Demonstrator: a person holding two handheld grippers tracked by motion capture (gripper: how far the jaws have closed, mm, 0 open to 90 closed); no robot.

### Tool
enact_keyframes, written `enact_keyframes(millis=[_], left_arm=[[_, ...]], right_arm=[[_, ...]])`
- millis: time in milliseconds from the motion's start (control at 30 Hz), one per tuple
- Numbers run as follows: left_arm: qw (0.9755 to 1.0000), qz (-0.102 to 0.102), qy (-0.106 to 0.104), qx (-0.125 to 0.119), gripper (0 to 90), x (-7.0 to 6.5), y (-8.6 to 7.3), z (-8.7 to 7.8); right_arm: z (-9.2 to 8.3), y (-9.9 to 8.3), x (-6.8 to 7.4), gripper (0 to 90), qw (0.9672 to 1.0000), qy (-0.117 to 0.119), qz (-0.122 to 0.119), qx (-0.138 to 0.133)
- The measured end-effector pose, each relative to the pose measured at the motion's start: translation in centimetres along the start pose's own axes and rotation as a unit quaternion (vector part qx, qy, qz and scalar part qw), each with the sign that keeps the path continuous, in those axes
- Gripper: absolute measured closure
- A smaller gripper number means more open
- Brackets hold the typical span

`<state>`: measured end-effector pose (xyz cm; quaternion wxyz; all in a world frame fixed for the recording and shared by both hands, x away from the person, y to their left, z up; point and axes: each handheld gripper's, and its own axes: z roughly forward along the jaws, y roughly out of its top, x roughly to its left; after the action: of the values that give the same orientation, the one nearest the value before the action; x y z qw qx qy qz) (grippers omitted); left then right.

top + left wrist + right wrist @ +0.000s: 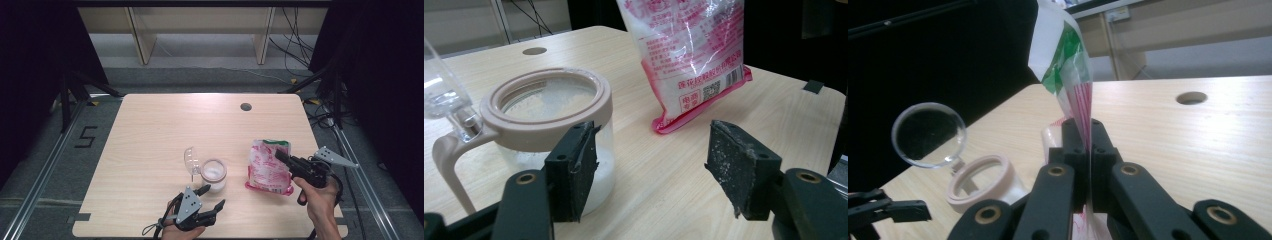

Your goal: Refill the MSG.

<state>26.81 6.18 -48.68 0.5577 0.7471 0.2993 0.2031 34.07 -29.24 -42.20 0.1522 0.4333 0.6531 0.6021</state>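
A pink and white plastic bag (268, 170) of white grains stands on the table at the right, its bottom edge on the wood. My right gripper (283, 156) is shut on the bag's upper part (1075, 75), the film pinched between its jaws. A glass jar (213, 173) with a beige rim and a flipped-up clear lid (191, 159) stands at the table's middle front, with white grains in its bottom (554, 115). My left gripper (212, 196) stands open just in front of the jar, nothing between its pads (574, 170).
The light wooden table (165, 130) has a round cable hole (245, 106) at the far right. Wooden furniture legs and loose cables are on the floor beyond the table. A metal rail runs along each side.
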Motion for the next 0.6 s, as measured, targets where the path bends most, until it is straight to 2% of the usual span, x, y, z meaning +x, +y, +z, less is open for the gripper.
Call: enact_keyframes(millis=[100,133,167,233,267,300,333,367,400,433,467,533,567,600], left_arm=[[0.9999,-0.009,0.006,0.006,36.1,-0.1,-0.2,-0.1],[1.0000,0.001,0.003,0.001,36.1,0.2,-0.2,0.0],[1.0000,-0.007,0.004,0.000,36.1,0.2,-0.3,0.0],[1.0000,0.000,0.006,0.004,36.1,0.4,-0.3,-0.1],[0.9999,-0.014,0.006,0.000,36.1,0.3,-0.4,-0.1],[0.9998,-0.018,0.005,-0.002,36.1,0.4,-0.4,-0.1],[1.0000,-0.005,0.007,0.005,36.1,0.6,-0.3,-0.2],[1.0000,-0.004,0.007,0.003,36.1,0.6,-0.3,-0.2],[0.9998,-0.016,0.009,0.003,36.1,0.5,-0.4,-0.2],[0.9997,-0.021,0.009,-0.001,36.1,0.5,-0.5,-0.1],[1.0000,-0.007,0.007,0.000,36.1,0.8,-0.4,-0.1],[0.9997,-0.024,0.012,0.000,36.0,0.7,-0.5,-0.2],[0.9999,-0.009,0.009,0.001,36.0,0.8,-0.5,-0.2],[0.9999,-0.009,0.010,-0.001,36.0,0.9,-0.5,-0.2]], right_arm=[[-0.4,-0.4,-0.8,90.0,0.9999,-0.014,0.009,0.003],[-0.4,-0.5,-1.1,90.0,0.9999,-0.014,0.007,0.002],[-0.6,-0.7,-1.5,90.0,0.9997,-0.021,0.009,0.004],[-0.6,-1.2,-2.1,90.0,0.9993,-0.033,0.017,0.008],[-0.6,-1.4,-2.6,90.0,0.9990,-0.042,0.004,0.013],[-0.6,-1.6,-2.7,90.0,0.9988,-0.044,0.016,0.012],[-0.5,-1.8,-2.9,90.0,0.9986,-0.043,0.028,0.013],[-0.6,-2.0,-3.0,90.0,0.9982,-0.045,0.034,0.018],[-0.5,-2.1,-3.2,90.0,0.9980,-0.049,0.036,0.014],[-0.6,-2.1,-3.5,90.0,0.9982,-0.050,0.025,0.019],[-0.6,-2.1,-3.5,90.0,0.9977,-0.059,0.025,0.024],[-0.6,-2.2,-3.7,89.9,0.9975,-0.064,0.010,0.029],[-0.5,-2.3,-3.8,89.9,0.9978,-0.062,0.005,0.022],[-0.4,-2.4,-3.7,89.9,0.9979,-0.060,0.010,0.021]])
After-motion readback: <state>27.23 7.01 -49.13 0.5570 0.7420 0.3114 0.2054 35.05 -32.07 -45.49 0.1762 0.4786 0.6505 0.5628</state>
